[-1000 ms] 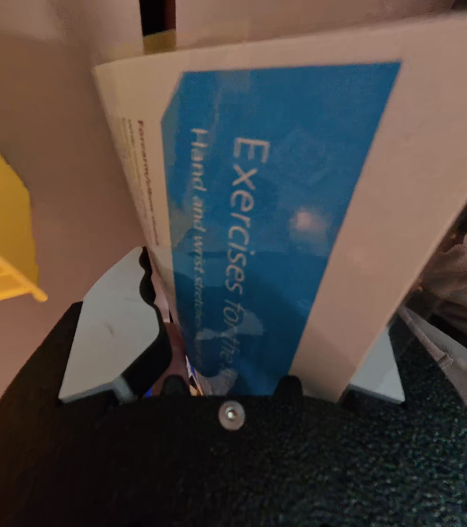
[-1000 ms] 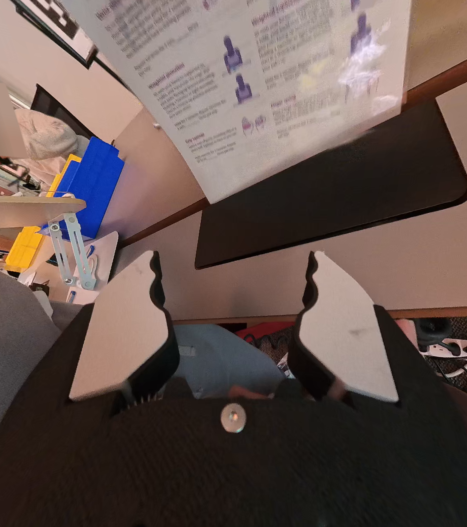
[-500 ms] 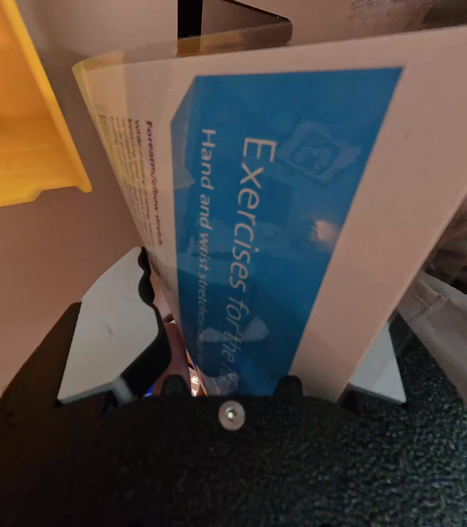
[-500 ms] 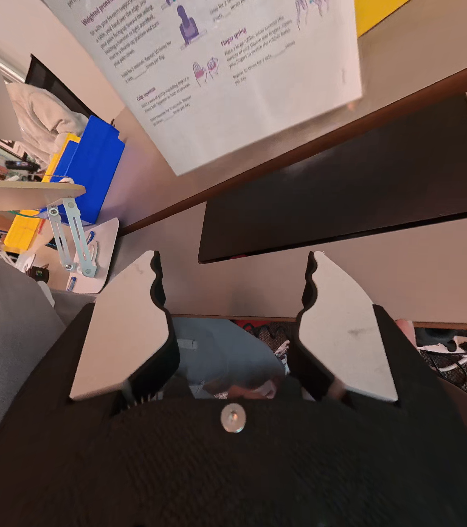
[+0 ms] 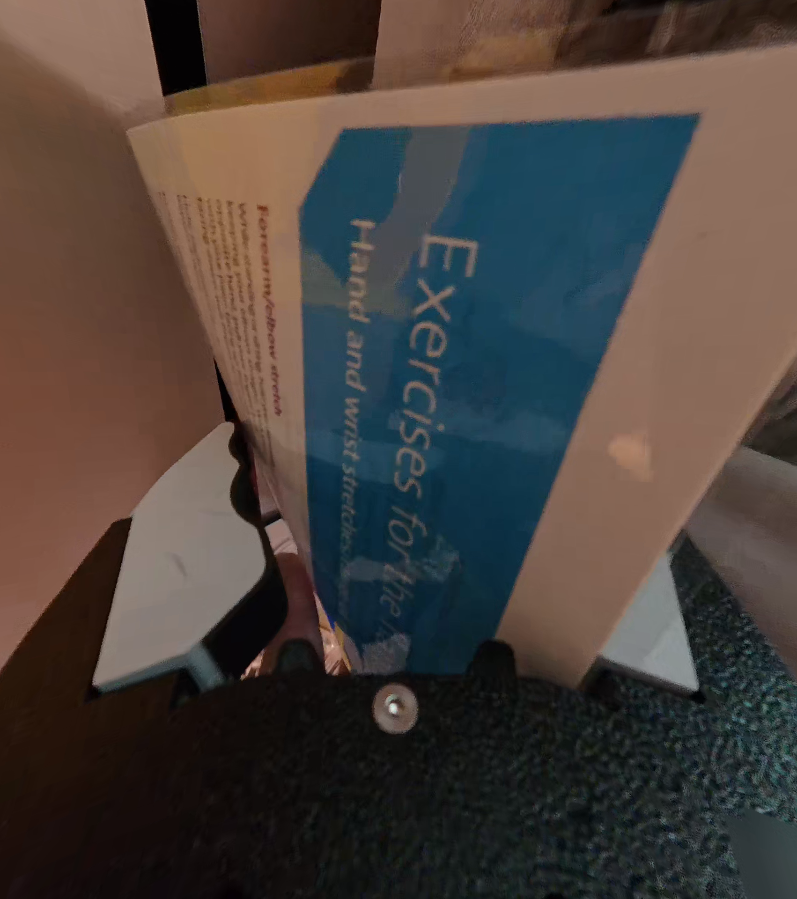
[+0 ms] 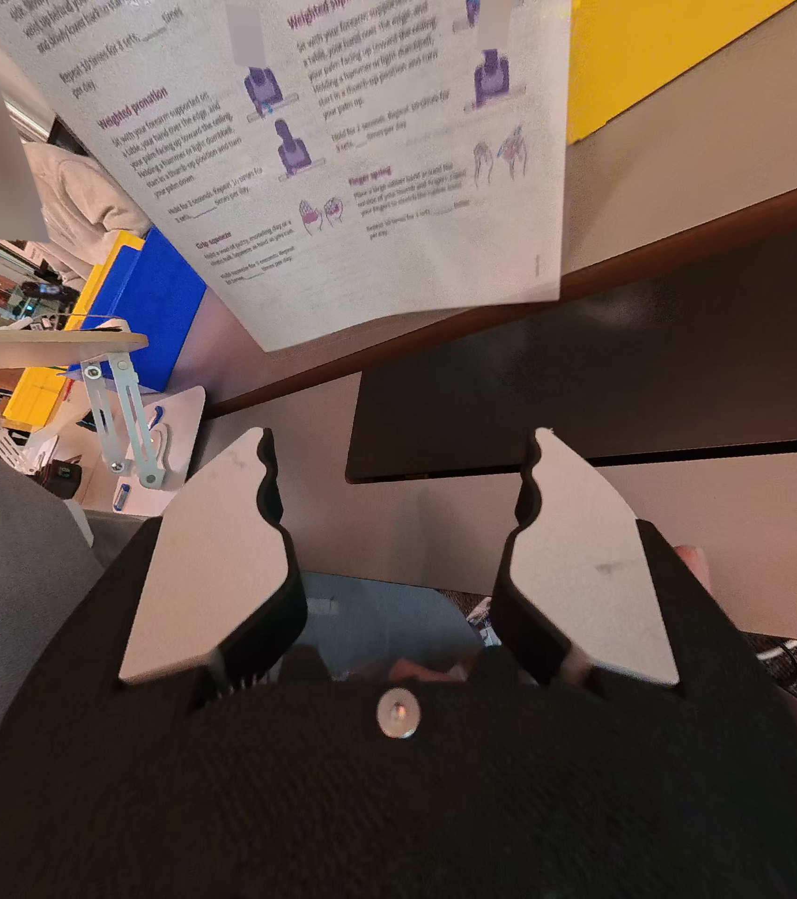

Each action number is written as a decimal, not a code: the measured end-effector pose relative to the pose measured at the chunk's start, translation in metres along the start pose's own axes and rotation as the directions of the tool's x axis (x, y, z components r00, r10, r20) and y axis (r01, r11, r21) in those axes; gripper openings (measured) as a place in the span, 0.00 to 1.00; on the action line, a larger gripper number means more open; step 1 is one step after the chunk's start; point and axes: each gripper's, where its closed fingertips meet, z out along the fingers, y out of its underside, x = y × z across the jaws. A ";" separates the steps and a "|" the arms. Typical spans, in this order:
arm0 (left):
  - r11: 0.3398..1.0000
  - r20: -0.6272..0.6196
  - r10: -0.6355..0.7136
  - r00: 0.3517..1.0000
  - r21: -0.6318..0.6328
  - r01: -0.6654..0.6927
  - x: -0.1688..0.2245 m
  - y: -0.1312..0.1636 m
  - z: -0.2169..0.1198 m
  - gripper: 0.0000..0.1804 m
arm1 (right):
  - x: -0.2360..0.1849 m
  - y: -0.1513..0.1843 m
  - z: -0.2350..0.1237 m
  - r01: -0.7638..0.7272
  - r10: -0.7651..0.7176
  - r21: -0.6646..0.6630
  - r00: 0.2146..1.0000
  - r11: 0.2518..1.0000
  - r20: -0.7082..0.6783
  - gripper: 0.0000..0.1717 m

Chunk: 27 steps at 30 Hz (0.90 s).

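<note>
Left wrist view: my left gripper [image 5: 435, 486] holds a blue-and-white printed sheet [image 5: 460, 316] upright. My right gripper [image 6: 399, 479] stands wide and bare over the bench [image 6: 387, 535], near a black mat [image 6: 581, 389].

the leaflet [image 5: 460, 340] hides the left gripper's [image 5: 435, 486] right fingers; its top is cut off.

Dim, warm indoor light in both views. The leaflet [image 5: 484, 340] above the left tongs is motion-blurred with faint glare. Wide-angle bending at the edges; the right view is sharper.
</note>
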 end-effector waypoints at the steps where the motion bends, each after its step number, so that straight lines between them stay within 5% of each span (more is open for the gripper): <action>1: 1.000 0.016 0.006 1.000 -0.022 -0.005 0.001 0.000 0.006 0.62 | -0.001 0.000 0.000 -0.001 0.001 0.004 1.000 1.000 0.001 0.56; 14: 0.991 0.049 -0.077 0.996 -0.102 0.081 -0.004 -0.040 0.074 0.65 | -0.001 0.009 -0.016 -0.009 0.010 0.038 1.000 0.999 -0.009 0.56; 27: 0.991 0.096 -0.080 0.992 -0.104 0.090 -0.011 -0.061 0.071 0.62 | 0.001 0.014 -0.029 -0.027 0.029 0.071 0.999 0.997 -0.028 0.56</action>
